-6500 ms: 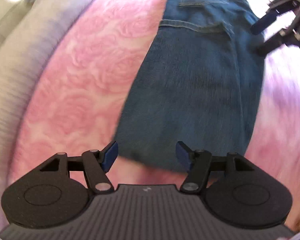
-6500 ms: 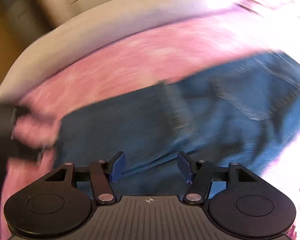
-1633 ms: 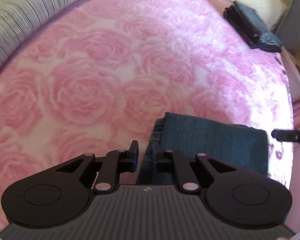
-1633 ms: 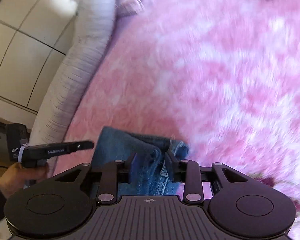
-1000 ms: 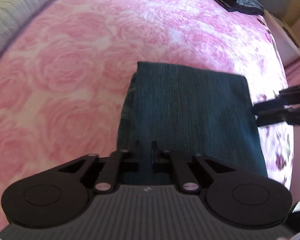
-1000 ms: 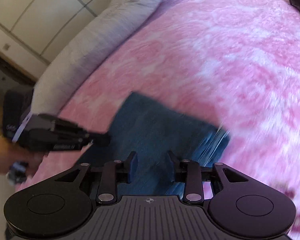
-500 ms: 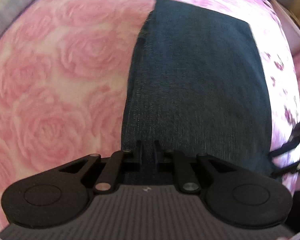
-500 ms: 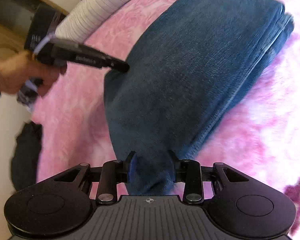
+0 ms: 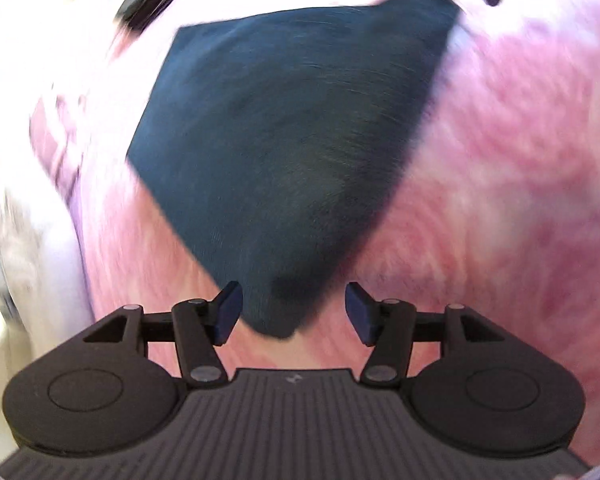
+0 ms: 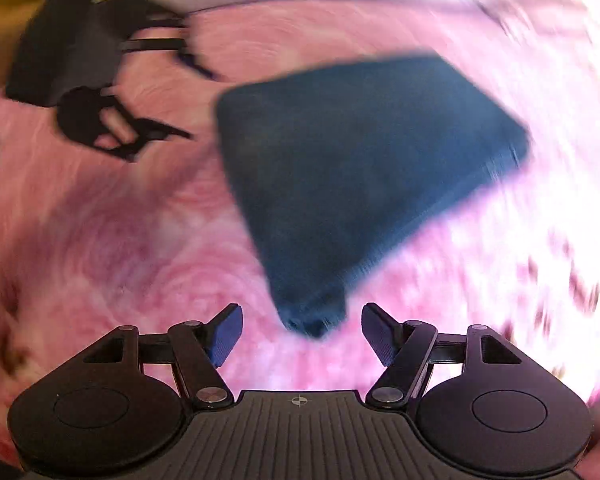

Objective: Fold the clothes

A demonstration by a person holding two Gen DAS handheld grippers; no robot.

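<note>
At twelve o'clock from the left gripper: folded jeans flat on the pink blanket, nearest corner between opening jaws, unpinched. Same for the right gripper, long axis toward one o'clock.

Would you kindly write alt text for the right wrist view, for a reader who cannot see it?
Folded dark-blue jeans lie on a pink rose-patterned blanket, one corner between the opening jaws of the right gripper, whose pads are clear of the cloth. The left gripper shows blurred at upper left.
</note>
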